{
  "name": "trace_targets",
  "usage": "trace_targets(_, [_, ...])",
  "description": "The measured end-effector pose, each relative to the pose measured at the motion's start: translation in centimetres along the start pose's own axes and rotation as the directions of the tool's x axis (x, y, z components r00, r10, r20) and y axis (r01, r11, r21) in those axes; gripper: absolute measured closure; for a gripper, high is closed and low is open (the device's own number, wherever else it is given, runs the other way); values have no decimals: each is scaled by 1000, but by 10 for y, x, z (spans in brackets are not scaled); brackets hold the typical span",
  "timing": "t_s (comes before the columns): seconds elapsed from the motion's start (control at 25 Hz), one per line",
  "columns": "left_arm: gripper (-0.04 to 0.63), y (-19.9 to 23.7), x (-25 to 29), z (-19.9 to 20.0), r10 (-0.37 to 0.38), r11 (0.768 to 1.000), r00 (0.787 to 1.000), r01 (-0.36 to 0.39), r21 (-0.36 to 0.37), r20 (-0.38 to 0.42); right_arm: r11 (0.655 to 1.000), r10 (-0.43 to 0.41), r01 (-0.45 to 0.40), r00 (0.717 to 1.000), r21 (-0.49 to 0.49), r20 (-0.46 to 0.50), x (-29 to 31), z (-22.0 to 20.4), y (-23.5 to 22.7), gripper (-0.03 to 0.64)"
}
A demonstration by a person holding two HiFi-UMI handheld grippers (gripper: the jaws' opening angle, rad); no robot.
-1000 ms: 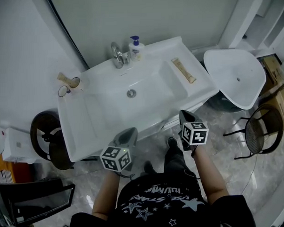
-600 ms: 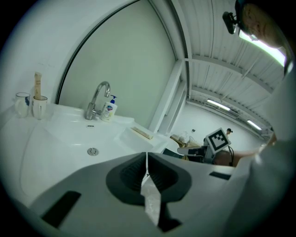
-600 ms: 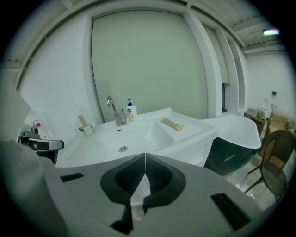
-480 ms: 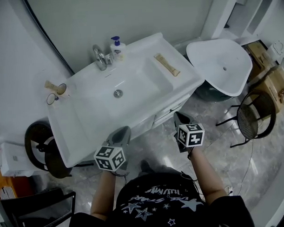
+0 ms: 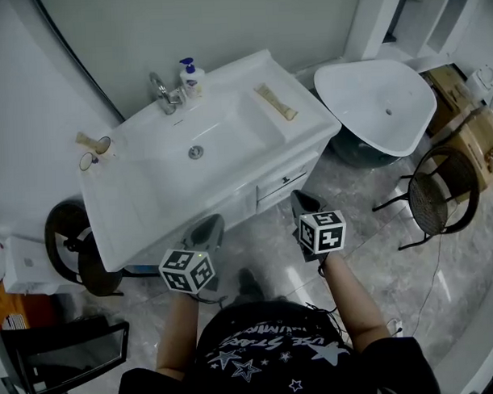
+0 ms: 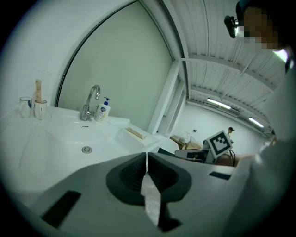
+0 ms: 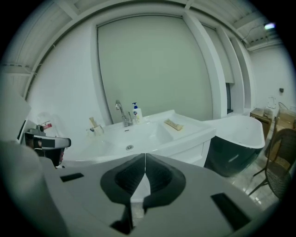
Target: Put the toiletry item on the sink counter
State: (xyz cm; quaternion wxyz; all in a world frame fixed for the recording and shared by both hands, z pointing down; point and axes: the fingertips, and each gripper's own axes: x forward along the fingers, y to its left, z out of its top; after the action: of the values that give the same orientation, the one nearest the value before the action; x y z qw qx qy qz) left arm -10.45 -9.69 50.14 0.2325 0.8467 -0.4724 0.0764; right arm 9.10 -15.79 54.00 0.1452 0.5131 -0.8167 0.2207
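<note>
A tan toiletry tube (image 5: 275, 101) lies flat on the right ledge of the white sink counter (image 5: 126, 225). It also shows in the left gripper view (image 6: 136, 133) and the right gripper view (image 7: 173, 124). My left gripper (image 5: 209, 226) hangs in front of the counter's front edge, jaws shut with nothing between them (image 6: 146, 155). My right gripper (image 5: 301, 201) hovers over the floor by the cabinet's right corner, also shut and empty (image 7: 145, 157). Both grippers are well short of the tube.
A faucet (image 5: 162, 90) and a soap pump bottle (image 5: 191, 75) stand at the back of the basin, and cups (image 5: 93, 152) at its left end. A white tub (image 5: 381, 107) and a wire chair (image 5: 432, 202) are to the right. A dark bin (image 5: 70, 239) sits left.
The sink has slid up and left in the head view as the person backed away from it. Both grippers stay shut and have drawn back from the counter.
</note>
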Motion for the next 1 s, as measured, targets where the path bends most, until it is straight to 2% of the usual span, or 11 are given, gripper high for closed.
trace_targets(0.64, [571, -92, -74, -36, 60, 998, 994, -62, 15, 87, 992, 112, -109, 993, -69, 43, -100, -26, 32, 601])
trace_targets(1.0, [572, -135, -111, -69, 97, 995, 990, -97, -7, 104, 979, 180, -177, 983, -96, 19, -140, -57, 49, 601])
